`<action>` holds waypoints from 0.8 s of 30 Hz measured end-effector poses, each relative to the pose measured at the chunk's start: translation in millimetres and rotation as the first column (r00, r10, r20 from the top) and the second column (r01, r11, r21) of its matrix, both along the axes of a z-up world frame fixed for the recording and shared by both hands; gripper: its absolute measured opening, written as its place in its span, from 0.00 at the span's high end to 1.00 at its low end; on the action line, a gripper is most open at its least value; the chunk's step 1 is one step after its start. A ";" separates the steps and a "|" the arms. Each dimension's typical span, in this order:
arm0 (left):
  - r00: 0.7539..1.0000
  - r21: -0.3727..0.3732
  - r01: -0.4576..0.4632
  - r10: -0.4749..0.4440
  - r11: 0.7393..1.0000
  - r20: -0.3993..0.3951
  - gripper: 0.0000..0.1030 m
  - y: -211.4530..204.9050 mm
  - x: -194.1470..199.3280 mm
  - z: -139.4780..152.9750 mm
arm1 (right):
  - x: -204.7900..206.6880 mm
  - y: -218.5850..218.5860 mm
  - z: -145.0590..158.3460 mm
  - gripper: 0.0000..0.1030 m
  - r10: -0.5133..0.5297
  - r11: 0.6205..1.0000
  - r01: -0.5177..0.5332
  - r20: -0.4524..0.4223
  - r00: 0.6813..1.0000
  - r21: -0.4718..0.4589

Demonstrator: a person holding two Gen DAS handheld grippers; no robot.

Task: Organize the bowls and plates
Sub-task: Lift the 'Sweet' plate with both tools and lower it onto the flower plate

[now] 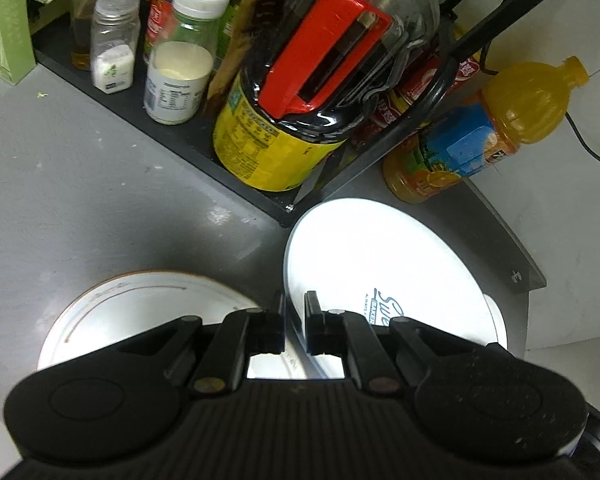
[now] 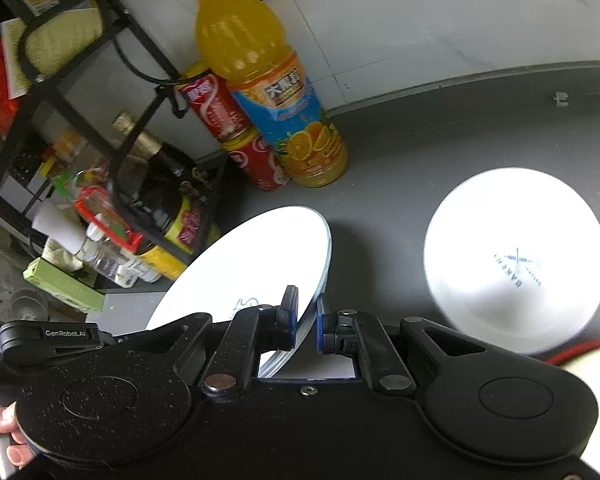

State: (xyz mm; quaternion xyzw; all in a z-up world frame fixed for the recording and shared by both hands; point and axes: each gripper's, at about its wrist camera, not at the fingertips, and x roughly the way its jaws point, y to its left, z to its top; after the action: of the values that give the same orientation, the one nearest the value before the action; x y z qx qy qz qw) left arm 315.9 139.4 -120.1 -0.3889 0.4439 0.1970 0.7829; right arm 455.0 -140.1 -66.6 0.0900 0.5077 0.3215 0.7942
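Both claws, the left claw [image 1: 295,322] and right claw [image 2: 308,322], are clamping opposite rims of one white plate [image 2: 260,256], tilted above the grey desk [image 1: 100,184] near its back edge, likely carrying it toward stacking on another plate [image 1: 148,304].

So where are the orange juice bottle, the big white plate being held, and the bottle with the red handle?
orange juice bottle [image 2: 260,80]: right wrist view, on its yellow body above the label.
white plate [image 1: 380,256]: left wrist view, on its bare face.
bottle with the red handle [image 1: 324,52]: left wrist view, on the handle.
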 end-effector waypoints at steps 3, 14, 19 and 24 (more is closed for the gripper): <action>1.000 0.010 0.002 -0.002 1.000 0.006 0.94 0.7 -11.1 4.8 | -11.8 1.9 4.1 0.92 -0.003 1.000 0.003 0.003 1.000 0.004; 1.000 0.015 0.006 -0.007 1.000 0.008 0.94 14.2 -61.6 9.8 | -60.7 16.1 7.6 0.92 0.008 1.000 -0.008 -0.011 1.000 0.015; 1.000 0.024 0.001 -0.001 1.000 0.003 0.94 23.1 -87.1 7.6 | -79.4 25.4 7.2 0.92 0.018 1.000 -0.017 -0.019 1.000 0.014; 1.000 0.024 -0.004 0.004 1.000 -0.005 0.94 33.7 -108.7 1.9 | -95.3 34.6 4.6 0.92 0.030 1.000 -0.030 -0.019 0.999 0.008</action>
State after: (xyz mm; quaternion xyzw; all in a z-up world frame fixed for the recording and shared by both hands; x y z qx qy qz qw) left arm 207.2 173.1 -118.2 -0.3800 0.4429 0.2048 0.7858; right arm 359.7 -105.5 -62.0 0.0886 0.5152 0.3347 0.7840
